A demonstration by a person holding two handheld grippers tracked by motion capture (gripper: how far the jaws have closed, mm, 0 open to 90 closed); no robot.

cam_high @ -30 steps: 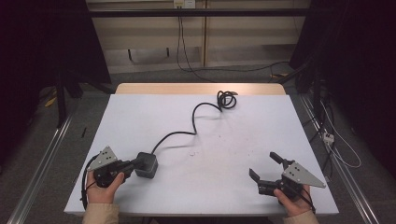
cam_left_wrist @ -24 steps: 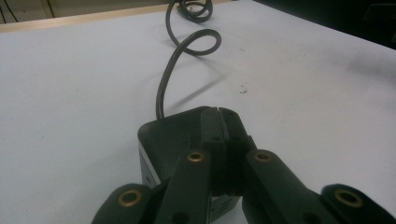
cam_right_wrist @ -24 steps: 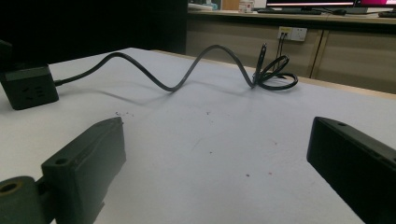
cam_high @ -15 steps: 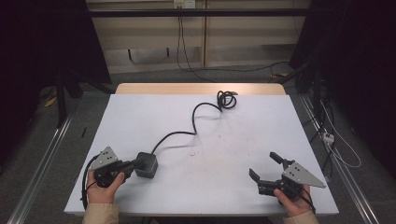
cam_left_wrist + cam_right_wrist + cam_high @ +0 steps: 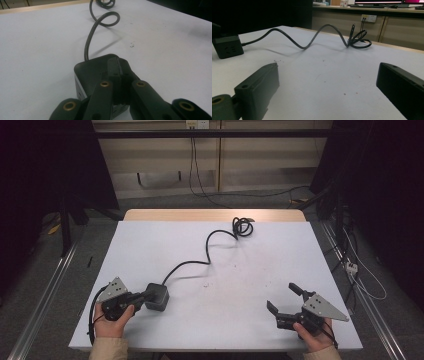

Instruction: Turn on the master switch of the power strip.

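Black power cube (image 5: 157, 296) sat on the white worktop (image 5: 260, 270) near its front-left corner; seen in the right gripper view too (image 5: 228, 46), with a socket face turned toward that camera; its black cable (image 5: 210, 245) ran off the far side of the cube, snaked across the worktop in a couple of bends and ended in a small coil (image 5: 242, 226) near the far edge, by the bare wooden strip (image 5: 215, 215); in the right gripper view the cable (image 5: 312, 40) arched up off the surface in places, coil (image 5: 359, 40) at the back.

Left gripper (image 5: 142, 296) was held in the person's left hand (image 5: 111, 322) at the front-left; jaws were together, pads pressed flat against each other with nothing between them; in the left gripper view the closed tips (image 5: 117, 72) lay over the top of the cube (image 5: 87, 72), touching or just above it, could not tell which; cable (image 5: 91, 37) left the cube straight ahead of the jaws.

Right gripper (image 5: 284, 299) was in the person's right hand (image 5: 315, 337) at the front-right, well apart from the cube and cable; jaws stood wide apart, empty, bare worktop between them in the right gripper view (image 5: 328, 82); grey three-cornered plate (image 5: 325, 307) on top of it; jaws pointed roughly toward the worktop's middle-left.

Floor behind the worktop carried loose cables (image 5: 250, 195) and a wall socket (image 5: 196, 124) above them.
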